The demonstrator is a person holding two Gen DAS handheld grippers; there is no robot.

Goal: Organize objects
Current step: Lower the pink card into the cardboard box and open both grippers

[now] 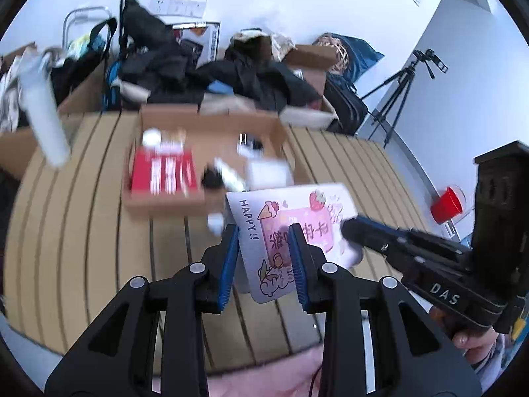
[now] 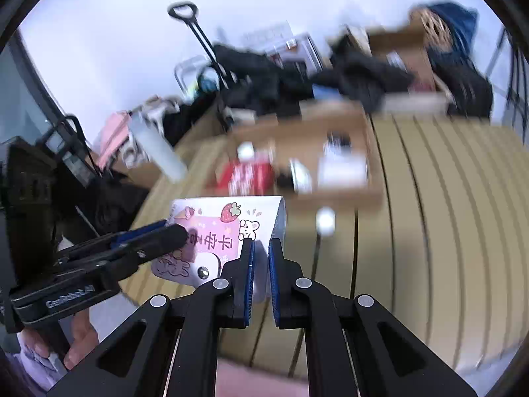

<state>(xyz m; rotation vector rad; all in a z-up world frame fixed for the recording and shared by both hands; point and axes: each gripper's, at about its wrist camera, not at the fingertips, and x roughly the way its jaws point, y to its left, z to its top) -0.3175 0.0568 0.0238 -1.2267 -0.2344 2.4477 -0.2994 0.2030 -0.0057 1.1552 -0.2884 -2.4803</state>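
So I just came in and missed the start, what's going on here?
A person is tidying up with a handheld gripper in each hand. Both the left gripper and the right gripper are shut on one cartoon-printed pouch, held above the striped table. Behind it sits an open cardboard box with small items in it.

One illustrated pouch (image 1: 291, 231) hangs between two grippers, the left gripper (image 1: 264, 251) and the right gripper (image 2: 261, 264). Ahead of them sits one open cardboard box (image 1: 205, 152) holding one red packet (image 1: 162, 172). One red cup (image 1: 446, 203) stands off to the right.
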